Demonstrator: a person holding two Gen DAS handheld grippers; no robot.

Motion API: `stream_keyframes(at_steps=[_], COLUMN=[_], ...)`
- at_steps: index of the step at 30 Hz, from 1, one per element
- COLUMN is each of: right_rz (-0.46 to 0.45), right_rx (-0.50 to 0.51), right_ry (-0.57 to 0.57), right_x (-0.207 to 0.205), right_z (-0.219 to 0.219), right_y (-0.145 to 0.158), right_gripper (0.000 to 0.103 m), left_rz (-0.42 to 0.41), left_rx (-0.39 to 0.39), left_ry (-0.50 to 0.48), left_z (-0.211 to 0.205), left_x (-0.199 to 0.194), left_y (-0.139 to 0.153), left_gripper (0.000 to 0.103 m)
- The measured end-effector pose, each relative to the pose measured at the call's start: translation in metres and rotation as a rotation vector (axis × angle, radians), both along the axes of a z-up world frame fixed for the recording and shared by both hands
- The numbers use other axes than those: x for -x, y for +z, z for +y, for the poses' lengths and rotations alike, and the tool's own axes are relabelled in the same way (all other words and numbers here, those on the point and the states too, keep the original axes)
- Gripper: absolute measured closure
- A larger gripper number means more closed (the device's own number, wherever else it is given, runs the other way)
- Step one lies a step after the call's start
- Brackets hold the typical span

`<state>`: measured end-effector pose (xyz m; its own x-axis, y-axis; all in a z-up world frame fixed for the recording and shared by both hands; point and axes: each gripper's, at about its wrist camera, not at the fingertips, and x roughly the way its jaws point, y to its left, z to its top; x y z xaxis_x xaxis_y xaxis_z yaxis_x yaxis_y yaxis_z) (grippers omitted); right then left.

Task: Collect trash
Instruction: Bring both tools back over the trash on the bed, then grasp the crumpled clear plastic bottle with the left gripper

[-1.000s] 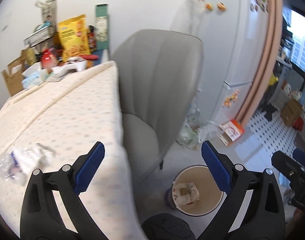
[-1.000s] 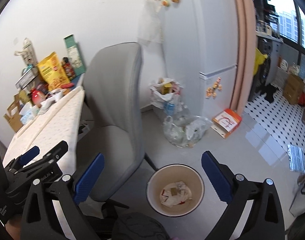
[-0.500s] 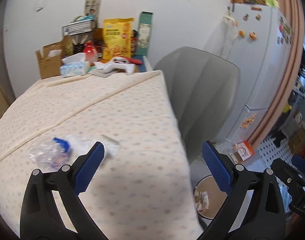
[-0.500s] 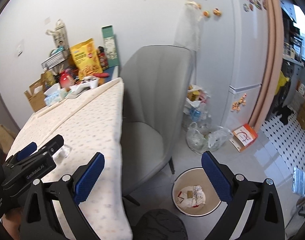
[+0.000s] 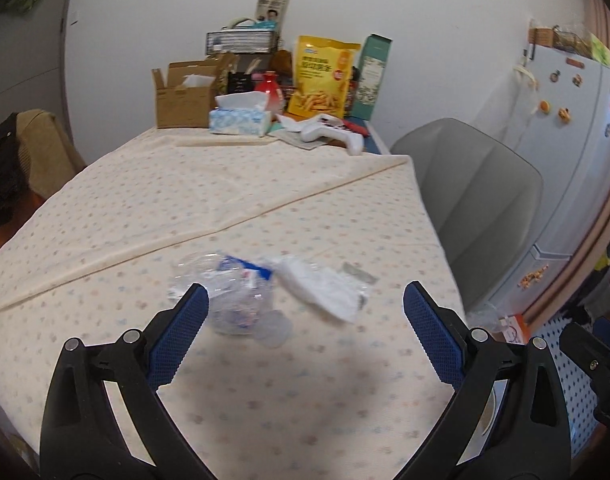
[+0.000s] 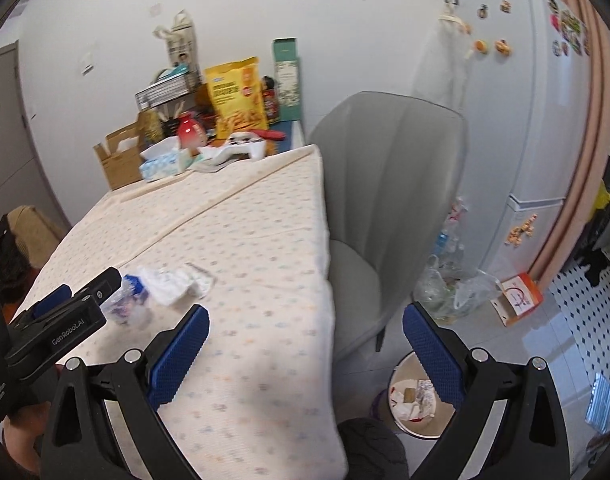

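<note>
Nearby, grey chair beside table

Open tablecloth stretches bare around the crumpled plastic wrappers lying mid-table — nothing blocks approach from above or the near edge, where the left gripper hangs with jaws spread wide and empty. Clutter crowds only the far end: a cardboard box, tissue box and yellow snack bag against the wall. A grey chair presses close to the table's right side — the waste bin stands on the floor beyond it, its top uncovered.
</note>
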<state>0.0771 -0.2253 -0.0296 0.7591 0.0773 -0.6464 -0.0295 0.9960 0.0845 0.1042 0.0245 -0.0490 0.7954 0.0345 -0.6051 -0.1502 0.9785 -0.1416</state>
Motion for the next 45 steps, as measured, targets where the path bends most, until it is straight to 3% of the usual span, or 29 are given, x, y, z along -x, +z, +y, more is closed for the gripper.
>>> stream_keyframes(at_steps=[21, 45], right_rz=[0.065, 0.117], right_rx=[0.036, 0.035], right_ry=[0.118, 0.078], right_x=[-0.025, -0.061], right_z=[0.083, 0.077], right_y=[-0.027, -0.046], right_gripper=[0.008, 0.008], left_rz=[0.097, 0.173], left_rx=[0.040, 0.002], left_ry=[0.097, -0.006], left_z=[0.083, 0.061], left_x=[-0.008, -0.063], left_y=[-0.044, -0.065], left_gripper=[0.006, 0.006])
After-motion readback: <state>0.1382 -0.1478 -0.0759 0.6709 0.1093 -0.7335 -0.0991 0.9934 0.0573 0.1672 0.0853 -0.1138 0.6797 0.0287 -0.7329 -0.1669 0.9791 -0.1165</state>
